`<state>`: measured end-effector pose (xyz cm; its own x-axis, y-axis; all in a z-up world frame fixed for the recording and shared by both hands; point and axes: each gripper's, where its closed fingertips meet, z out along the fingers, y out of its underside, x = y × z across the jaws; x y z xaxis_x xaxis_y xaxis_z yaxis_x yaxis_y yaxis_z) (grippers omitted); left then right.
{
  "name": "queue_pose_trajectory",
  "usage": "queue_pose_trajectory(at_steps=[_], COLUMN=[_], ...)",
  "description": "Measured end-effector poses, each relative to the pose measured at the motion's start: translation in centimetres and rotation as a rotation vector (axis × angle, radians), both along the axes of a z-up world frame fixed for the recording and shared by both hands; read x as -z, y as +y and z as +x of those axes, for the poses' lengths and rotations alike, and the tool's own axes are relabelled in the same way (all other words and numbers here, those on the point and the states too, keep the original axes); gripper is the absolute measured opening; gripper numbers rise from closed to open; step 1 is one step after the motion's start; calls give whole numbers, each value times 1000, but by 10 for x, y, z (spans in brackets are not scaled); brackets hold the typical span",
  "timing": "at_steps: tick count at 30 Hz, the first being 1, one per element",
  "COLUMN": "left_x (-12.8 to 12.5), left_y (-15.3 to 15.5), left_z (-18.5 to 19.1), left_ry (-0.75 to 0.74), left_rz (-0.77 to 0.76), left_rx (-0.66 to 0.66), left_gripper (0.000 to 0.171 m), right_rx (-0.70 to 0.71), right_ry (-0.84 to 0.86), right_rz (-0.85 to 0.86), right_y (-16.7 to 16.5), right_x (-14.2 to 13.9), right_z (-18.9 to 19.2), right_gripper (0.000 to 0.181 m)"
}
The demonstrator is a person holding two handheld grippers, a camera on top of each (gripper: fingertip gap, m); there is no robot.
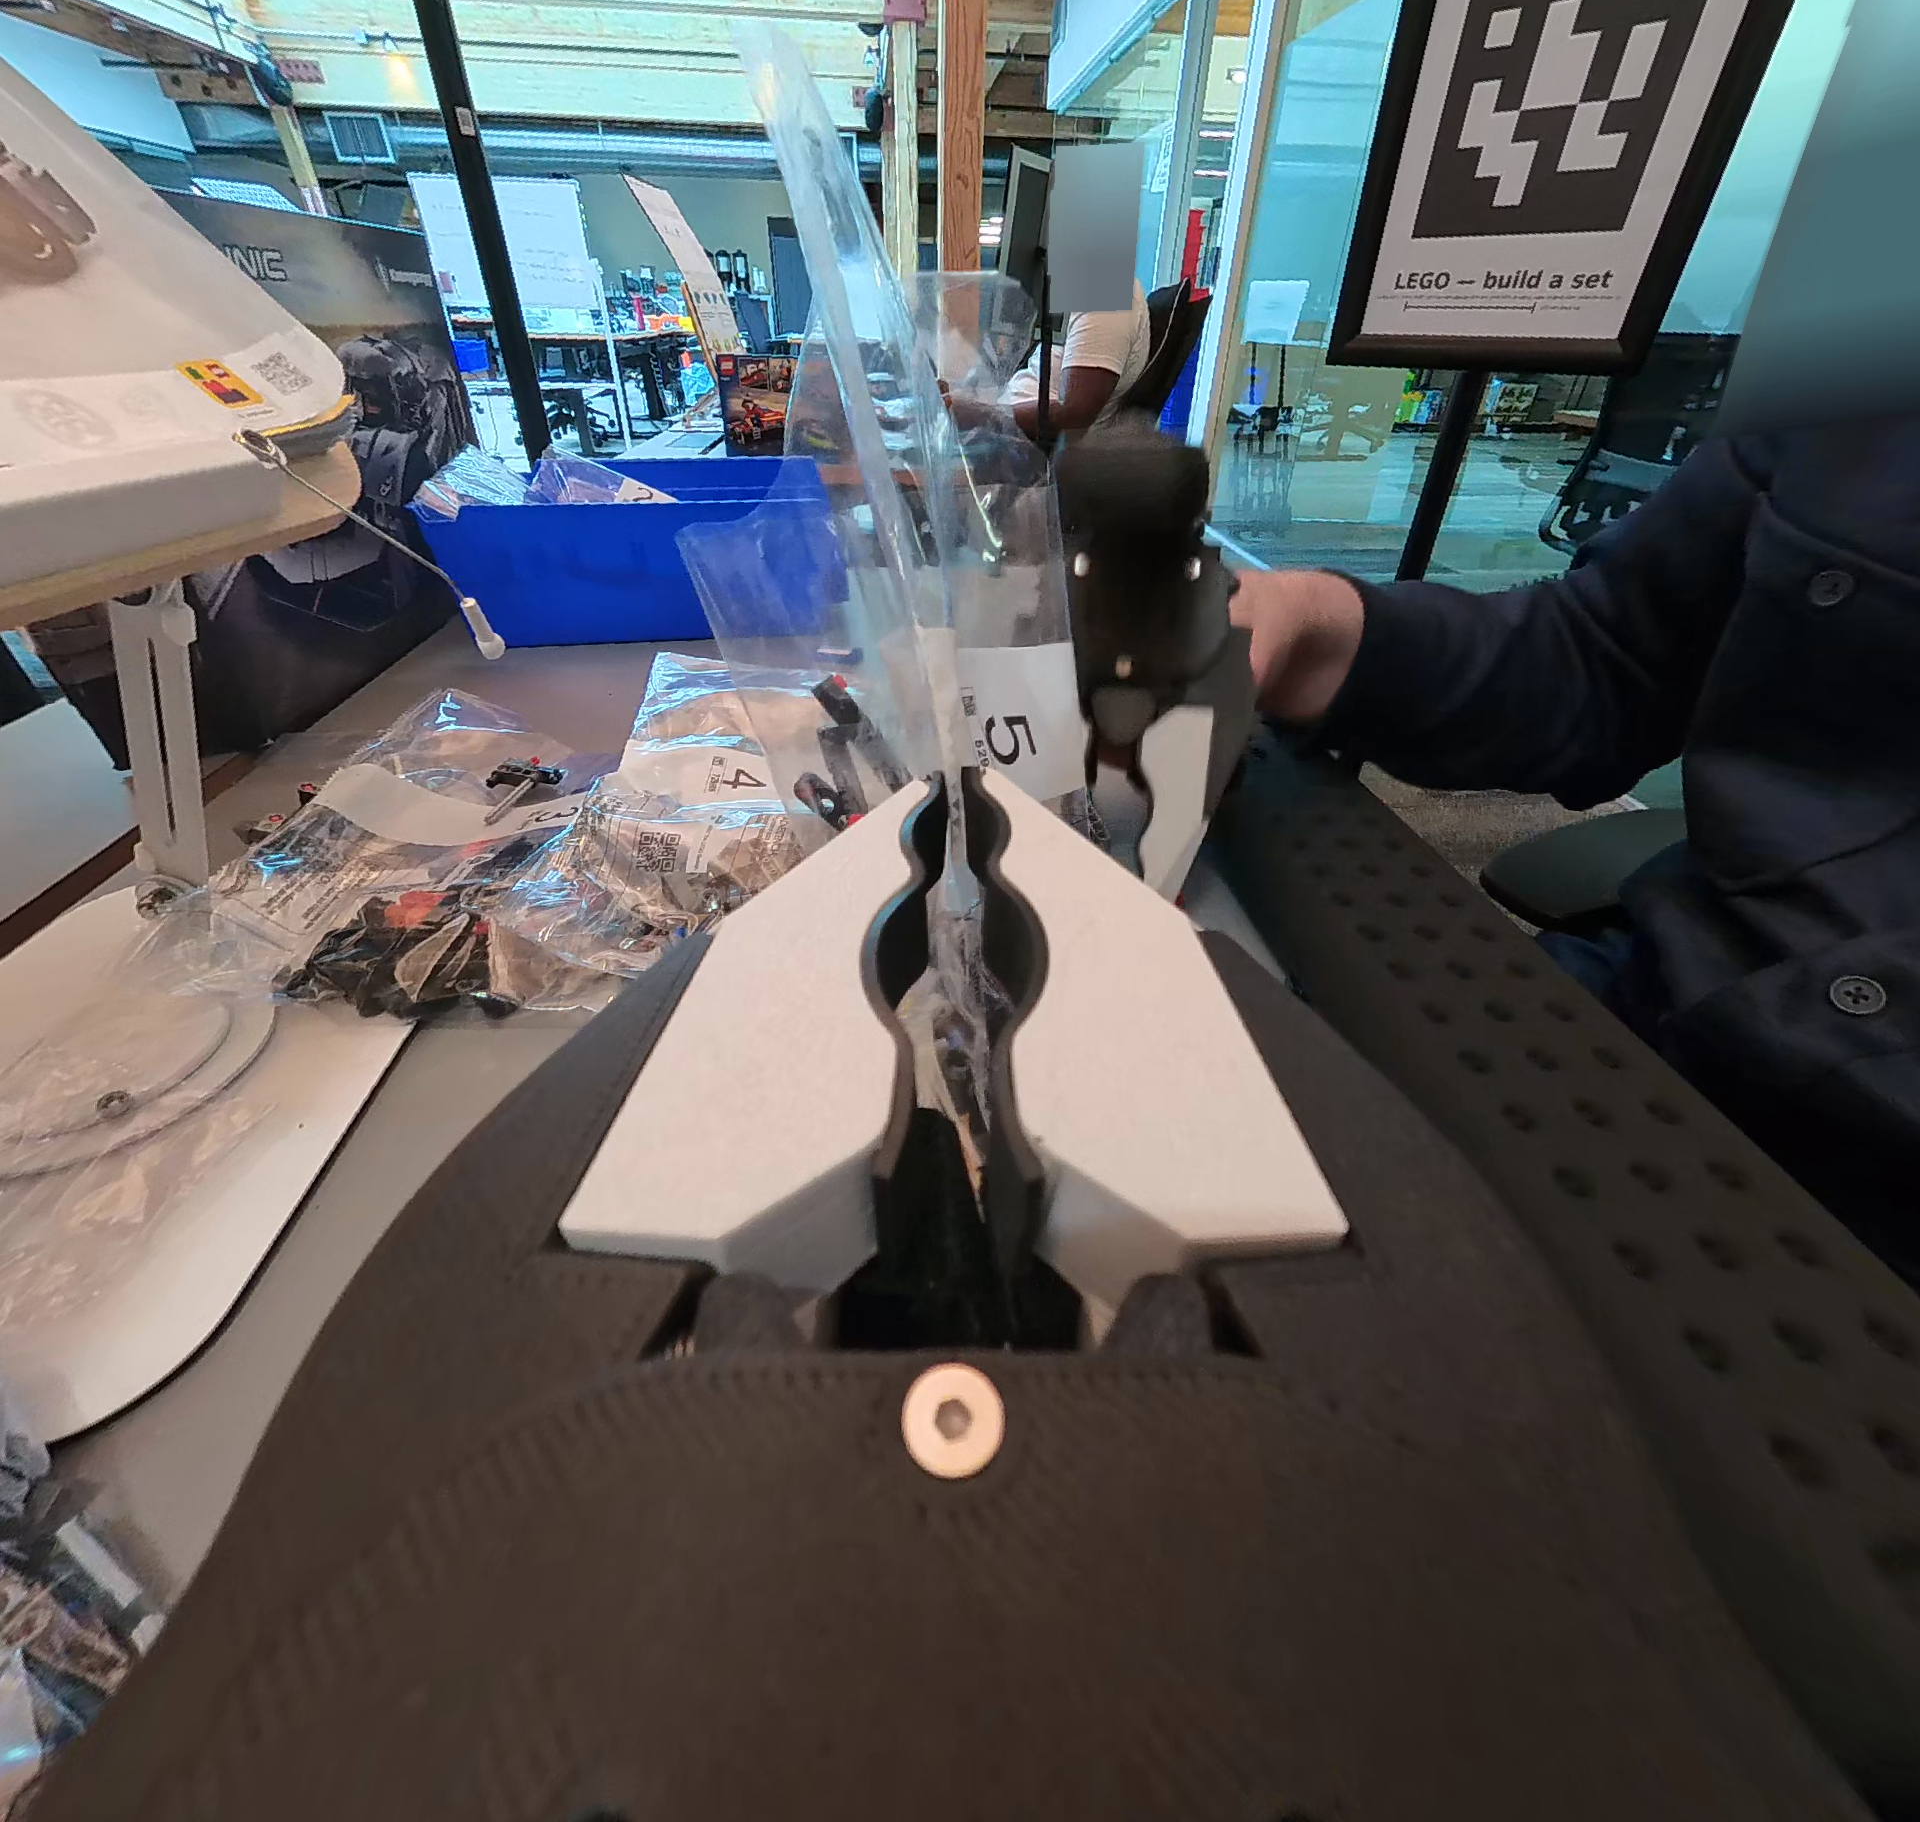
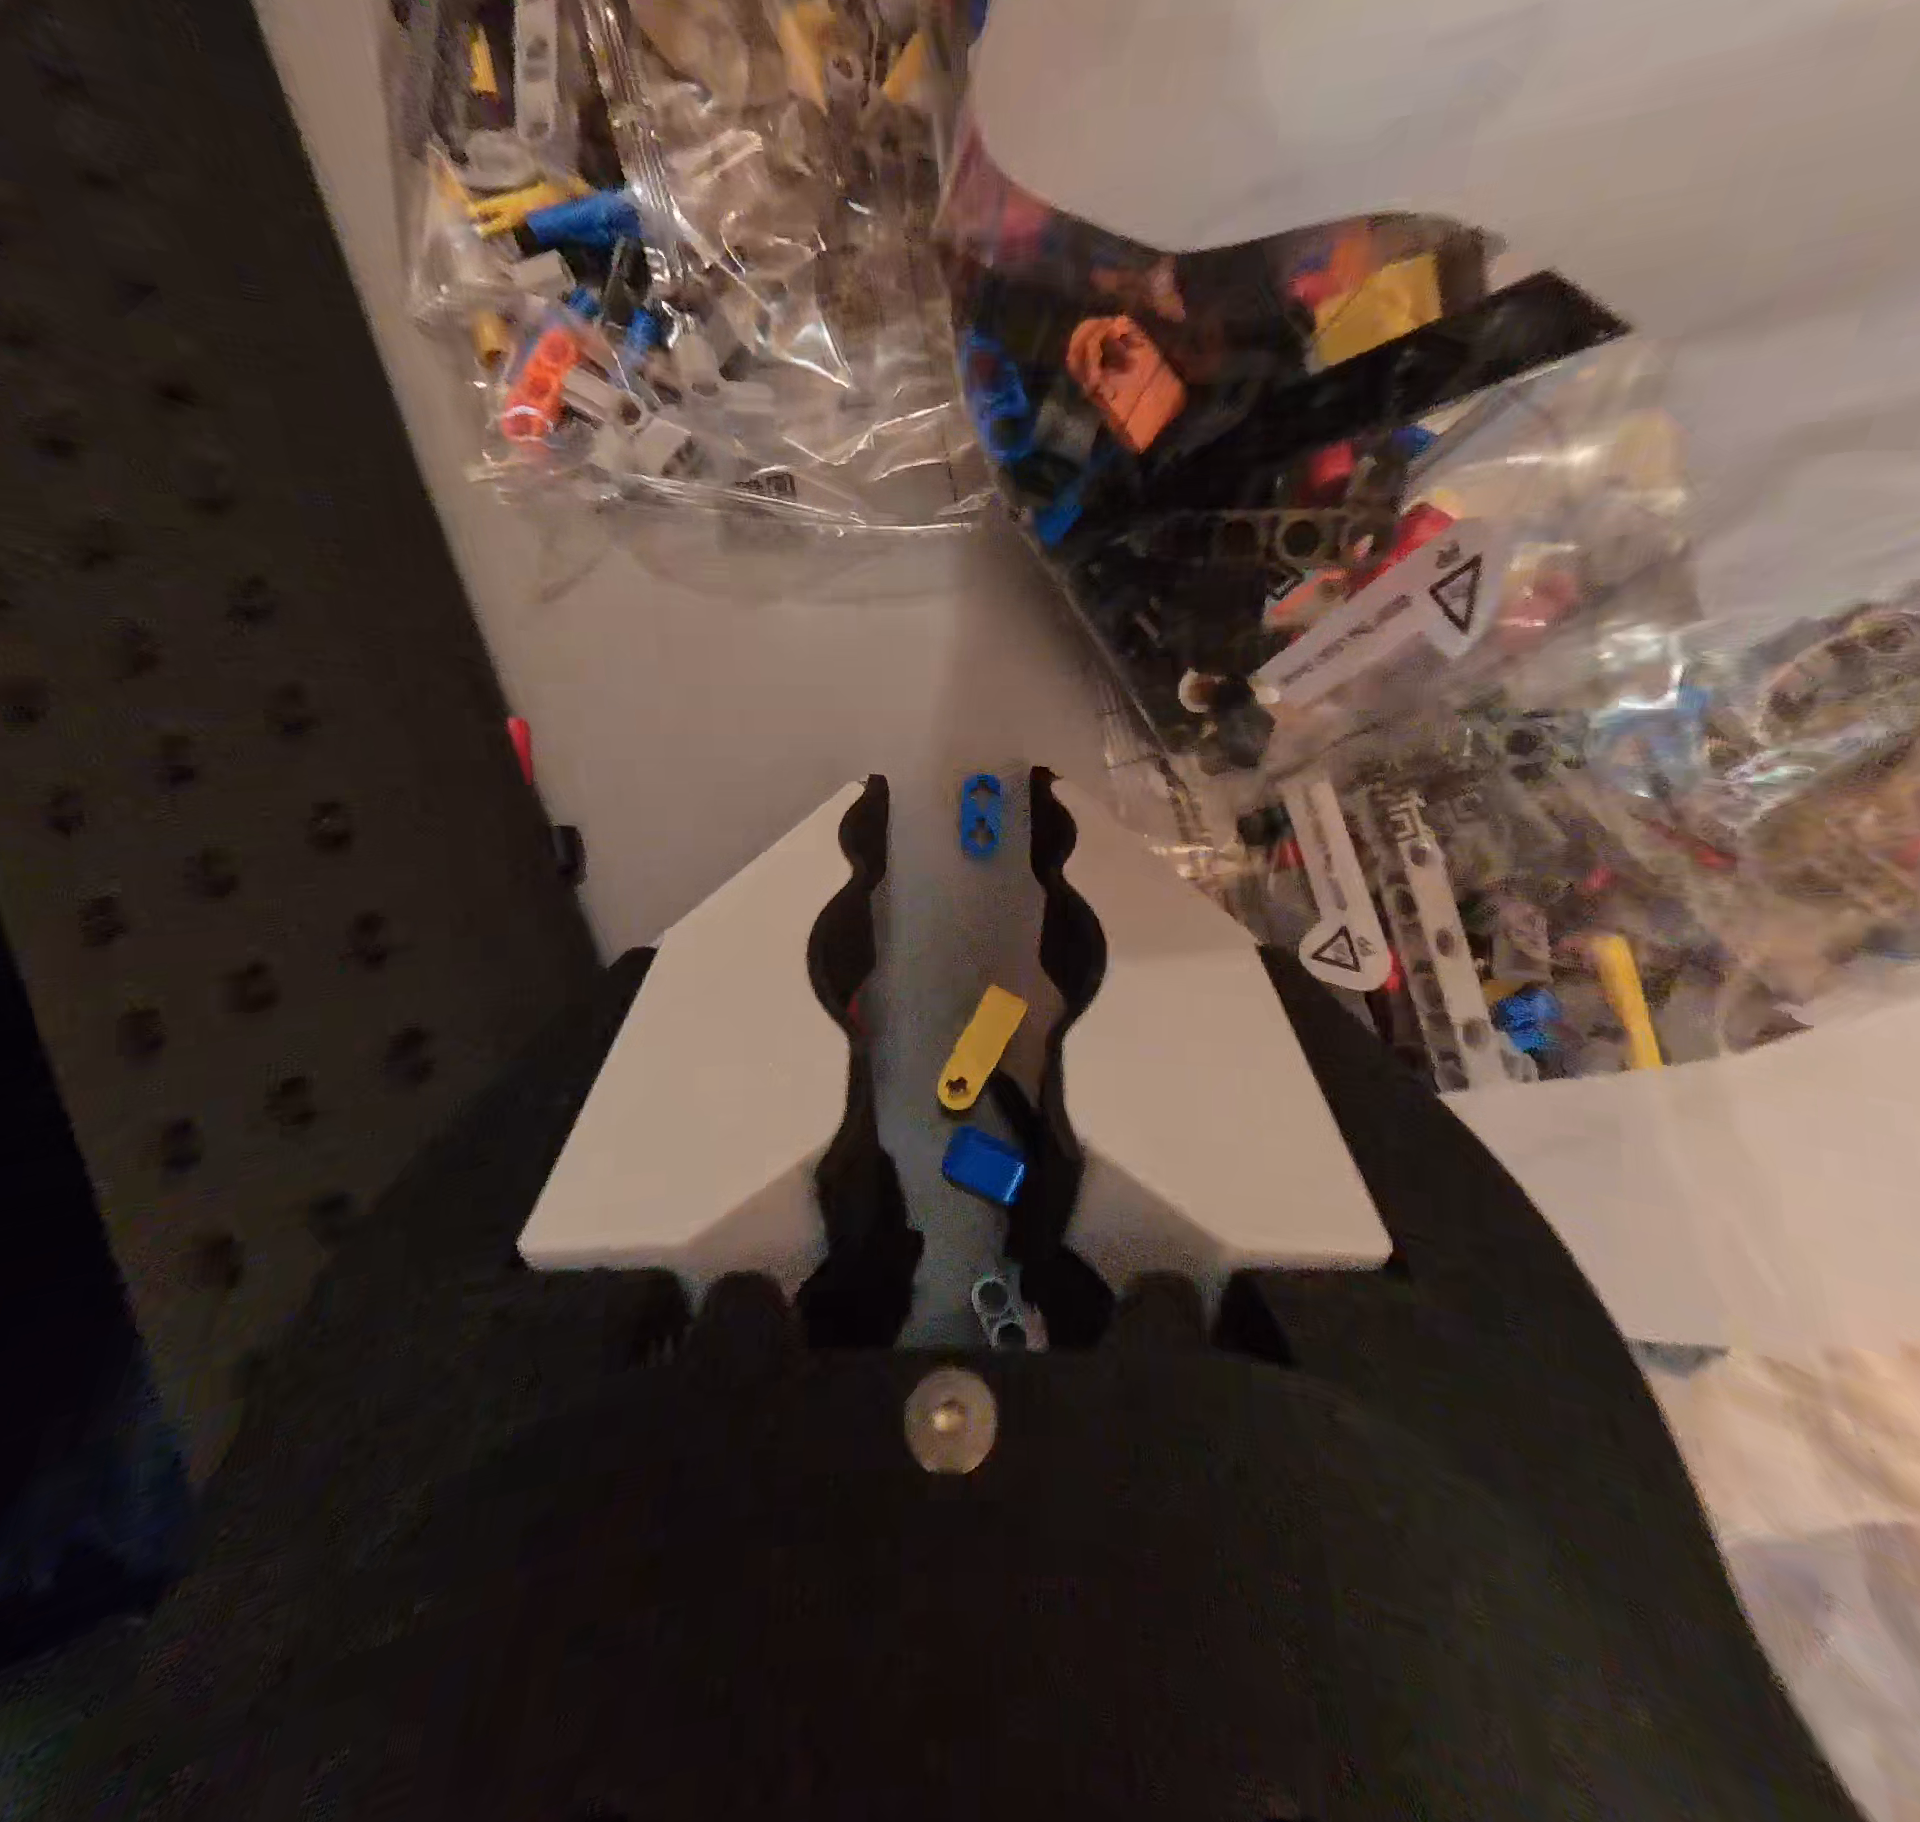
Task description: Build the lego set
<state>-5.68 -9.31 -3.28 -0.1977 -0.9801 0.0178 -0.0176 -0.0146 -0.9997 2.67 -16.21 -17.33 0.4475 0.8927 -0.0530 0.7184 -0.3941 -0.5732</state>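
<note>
Your left gripper has its jaws clenched on a clear plastic bag with a white numbered label. The bag stands up from the jaws, lifted above the grey surface, and a few dark pieces hang low inside it. Your right gripper is just right of this bag in the left wrist view, with your hand in a dark blue sleeve behind it.

Left of the held bag, other clear bags of lego pieces lie flat on the surface. Behind the held bag there is a blue plastic bin. Far left of it a white stand carries an open instruction booklet.

In the right wrist view, your right gripper points down at the surface, and its jaws are released, grasping nothing. Between them loose pieces lie on the surface: a small blue piece with holes near the fingertips, then a yellow flat piece and a blue smooth tile closer to the camera. Beyond the held-open jaws more clear bags of mixed coloured pieces lie on the surface.
</note>
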Motion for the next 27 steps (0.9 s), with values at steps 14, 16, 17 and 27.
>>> queue_pose_trajectory(at_steps=[14,16,17,27], left_x=[-2,-2,-2,-2], left_y=[-2,-3,-3,-4], left_z=[0,1,1,1], left_ry=[-5,-6,-6,-1], left_rz=[4,5,5,9], left_rx=[12,14,15,17], left_gripper=[2,2,2,1], right_rx=[115,154,172,116], right_ry=[189,295,337,261], right_rz=[226,315,359,370], right_y=[35,51,59,85], right_x=[-109,-155,-176,-191], right_z=[34,39,40,11], right_gripper=[3,3,3,22])
